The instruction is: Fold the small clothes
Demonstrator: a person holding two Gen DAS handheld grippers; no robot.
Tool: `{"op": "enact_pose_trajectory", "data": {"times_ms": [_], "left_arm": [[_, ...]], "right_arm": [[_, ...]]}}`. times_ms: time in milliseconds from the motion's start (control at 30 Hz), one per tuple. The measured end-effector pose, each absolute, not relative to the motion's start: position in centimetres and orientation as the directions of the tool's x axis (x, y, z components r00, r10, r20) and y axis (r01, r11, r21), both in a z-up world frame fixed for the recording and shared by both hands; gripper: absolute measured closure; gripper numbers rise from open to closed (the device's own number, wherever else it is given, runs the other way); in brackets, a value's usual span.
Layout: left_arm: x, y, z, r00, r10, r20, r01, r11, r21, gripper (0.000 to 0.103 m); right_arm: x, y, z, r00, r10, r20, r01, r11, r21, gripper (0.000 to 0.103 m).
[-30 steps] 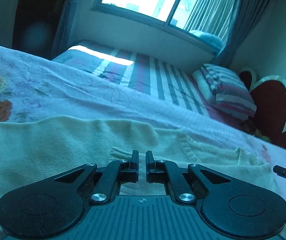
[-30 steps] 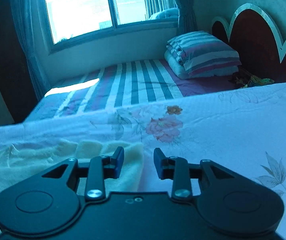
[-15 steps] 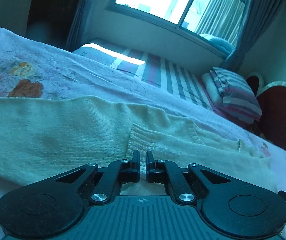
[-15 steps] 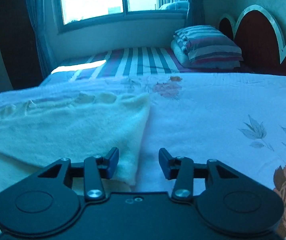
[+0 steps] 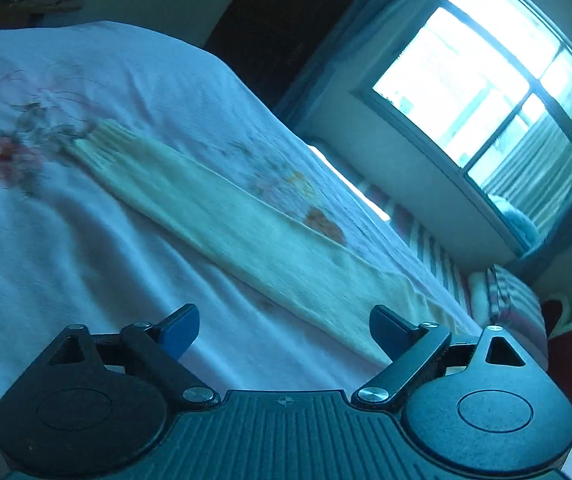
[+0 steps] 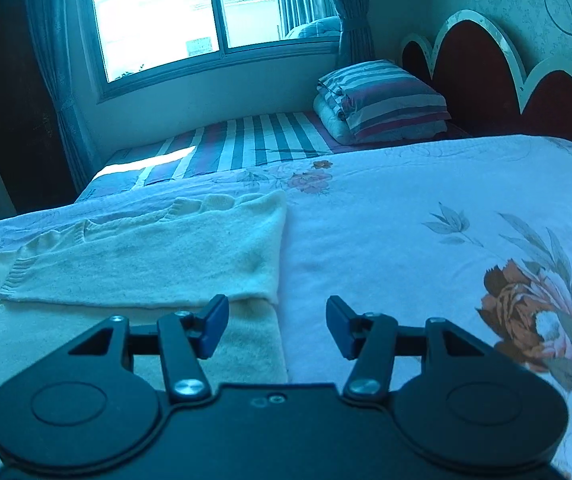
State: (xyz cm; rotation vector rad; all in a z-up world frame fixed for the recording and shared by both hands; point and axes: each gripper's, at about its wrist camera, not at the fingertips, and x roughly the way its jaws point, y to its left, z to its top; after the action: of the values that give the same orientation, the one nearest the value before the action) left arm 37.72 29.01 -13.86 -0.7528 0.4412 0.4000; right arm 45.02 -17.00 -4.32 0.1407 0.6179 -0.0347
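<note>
Both grippers have let go and are opening empty, left gripper [image 5: 284, 330] swung so the sleeve [image 5: 222, 216] on the bed [image 5: 66, 260] stretches toward 11 o'clock, right gripper [image 6: 277, 326] over the sweater [image 6: 158, 256] edge.

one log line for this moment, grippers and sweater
left gripper: opening, empty | right gripper: opening, empty | cream sweater: sleeve folded across, lying on floral bedspread

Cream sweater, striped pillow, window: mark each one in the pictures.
cream sweater [image 6: 146, 264]: right wrist view, on the sleeve folded across its body.
striped pillow [image 6: 385, 100]: right wrist view, on its top face.
window [image 6: 158, 16]: right wrist view, on the left pane.
</note>
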Motion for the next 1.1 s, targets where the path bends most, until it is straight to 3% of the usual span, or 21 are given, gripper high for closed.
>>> {"op": "enact_pose_trajectory", "data": {"times_ms": [100,400,567,667,733,967,1100], "left_arm": [[35.6,33.3,-14.6,0.856,0.207,-0.474,-0.501,0.558,-0.661,0.035],[35.3,42.4,-18.8,0.866,0.234,-0.441,-0.497,0.311,-0.810,0.035],[37.3,44.7,-20.6,0.876,0.187,-0.444,-0.482,0.301,-0.823,0.057],[38.3,46.1,-21.8,0.880,0.164,-0.446,-0.475,0.286,-0.832,0.078],[38.8,46.6,-22.6,0.876,0.157,-0.455,-0.481,0.287,-0.828,0.098],[40.3,46.0,-23.1,0.885,0.176,-0.432,-0.466,0.370,-0.804,0.098],[41.5,46.3,-21.8,0.866,0.180,-0.467,-0.495,0.444,-0.747,0.101]], "right_arm": [[43.9,-16.2,-4.4,0.806,0.002,-0.592,0.104,0.984,0.144,0.049],[42.6,-12.3,-3.0,0.816,-0.025,-0.578,0.155,0.972,0.176,0.049],[42.3,-10.3,-2.3,0.823,-0.038,-0.567,0.167,0.970,0.177,0.049],[42.2,-9.5,-2.1,0.823,-0.052,-0.566,0.185,0.966,0.181,0.049],[42.2,-9.2,-2.2,0.822,-0.063,-0.566,0.194,0.965,0.176,0.049],[42.6,-10.7,-2.7,0.801,-0.108,-0.588,0.298,0.925,0.237,0.049],[42.4,-12.4,-2.7,0.797,-0.127,-0.590,0.347,0.897,0.275,0.049]]}}
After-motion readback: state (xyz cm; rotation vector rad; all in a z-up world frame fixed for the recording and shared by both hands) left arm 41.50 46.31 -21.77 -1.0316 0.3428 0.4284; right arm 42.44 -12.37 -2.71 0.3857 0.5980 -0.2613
